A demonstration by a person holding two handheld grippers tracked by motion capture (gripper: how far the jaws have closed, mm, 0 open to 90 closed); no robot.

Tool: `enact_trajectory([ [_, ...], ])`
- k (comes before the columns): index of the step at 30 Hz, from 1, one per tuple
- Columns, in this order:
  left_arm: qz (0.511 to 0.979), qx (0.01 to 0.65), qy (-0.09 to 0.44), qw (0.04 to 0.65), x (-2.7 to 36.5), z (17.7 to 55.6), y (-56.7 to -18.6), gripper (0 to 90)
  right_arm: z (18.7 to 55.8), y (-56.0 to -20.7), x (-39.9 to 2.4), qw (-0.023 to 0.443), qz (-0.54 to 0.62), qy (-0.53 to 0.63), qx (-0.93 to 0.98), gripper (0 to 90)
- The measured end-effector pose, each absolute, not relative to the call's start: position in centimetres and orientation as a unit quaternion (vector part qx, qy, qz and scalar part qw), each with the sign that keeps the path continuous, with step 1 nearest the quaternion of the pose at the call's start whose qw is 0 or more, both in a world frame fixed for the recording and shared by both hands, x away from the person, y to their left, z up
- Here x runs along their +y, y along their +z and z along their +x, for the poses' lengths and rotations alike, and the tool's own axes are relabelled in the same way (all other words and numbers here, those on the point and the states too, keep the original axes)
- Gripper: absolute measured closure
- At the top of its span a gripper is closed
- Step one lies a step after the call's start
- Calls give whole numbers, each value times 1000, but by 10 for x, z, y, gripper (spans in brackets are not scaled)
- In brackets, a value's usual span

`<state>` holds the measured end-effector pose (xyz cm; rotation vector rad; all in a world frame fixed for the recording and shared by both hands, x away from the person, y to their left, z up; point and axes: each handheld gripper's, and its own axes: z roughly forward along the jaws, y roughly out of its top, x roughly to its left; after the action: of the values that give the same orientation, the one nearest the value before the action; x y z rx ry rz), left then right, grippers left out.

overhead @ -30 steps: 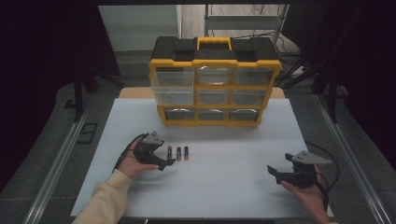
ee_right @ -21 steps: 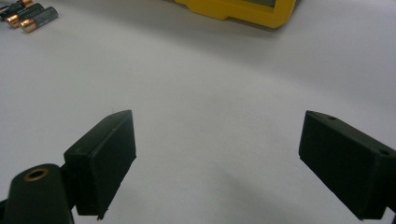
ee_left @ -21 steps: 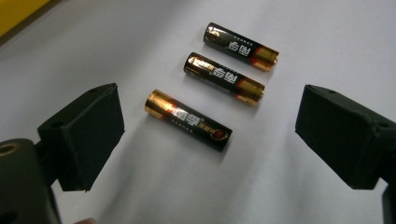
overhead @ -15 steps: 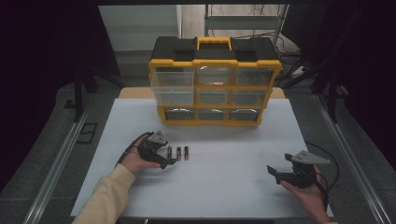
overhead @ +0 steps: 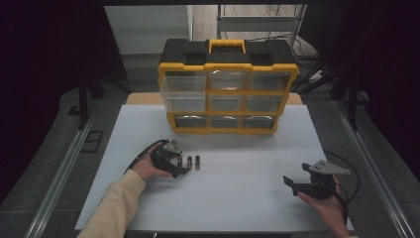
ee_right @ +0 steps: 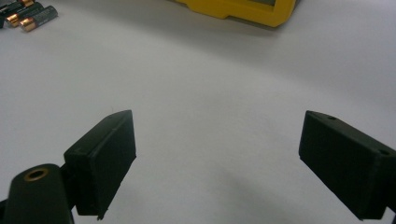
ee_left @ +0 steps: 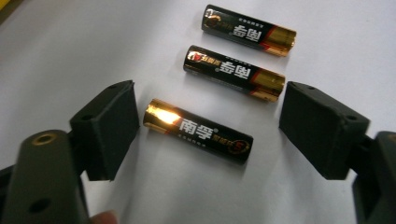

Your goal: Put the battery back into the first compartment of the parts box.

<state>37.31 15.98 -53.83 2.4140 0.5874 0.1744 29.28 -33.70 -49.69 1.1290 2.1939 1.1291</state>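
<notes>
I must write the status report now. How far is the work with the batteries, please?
Done: one drawer of the yellow organizer stands pulled out; whether it holds anything cannot be told. In hand: the left gripper has the nearest battery between its jaws, which have just been closing but do not press yet. Left: all three batteries lie on the table. The right gripper rests open.

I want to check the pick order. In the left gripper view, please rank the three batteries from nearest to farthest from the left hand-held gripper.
1. Nearest battery: lying between the jaws of the left hand-held gripper, which have just been closing without touching it.
2. Middle battery: just beyond the jaws.
3. Far battery: at the top, farthest away.
</notes>
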Motion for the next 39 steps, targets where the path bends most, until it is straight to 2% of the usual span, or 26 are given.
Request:
enact_trajectory([
  [6, 917, 225, 62, 322, 162, 374, -538, 271, 293, -497, -337, 212, 406, 407, 790, 114],
  [13, 913, 241, 61, 324, 165, 373, -536, 415, 293, -497, -337, 213, 407, 407, 790, 114],
  [20, 914, 245, 63, 319, 165, 371, -534, 427, 292, -496, -337, 214, 406, 408, 790, 114],
  [22, 902, 270, 62, 332, 166, 372, -532, 588, 292, -496, -337, 214, 406, 408, 789, 114],
  [23, 898, 275, 69, 336, 168, 372, -530, 599, 292, -496, -338, 214, 406, 408, 789, 114],
  [35, 901, 284, 67, 320, 172, 372, -533, 614, 292, -496, -337, 215, 406, 407, 789, 115],
  [37, 902, 287, 70, 315, 172, 370, -533, 595, 292, -496, -338, 215, 406, 407, 789, 115],
  [39, 902, 302, 71, 300, 170, 367, -530, 518, 292, -496, -338, 216, 405, 407, 789, 114],
])
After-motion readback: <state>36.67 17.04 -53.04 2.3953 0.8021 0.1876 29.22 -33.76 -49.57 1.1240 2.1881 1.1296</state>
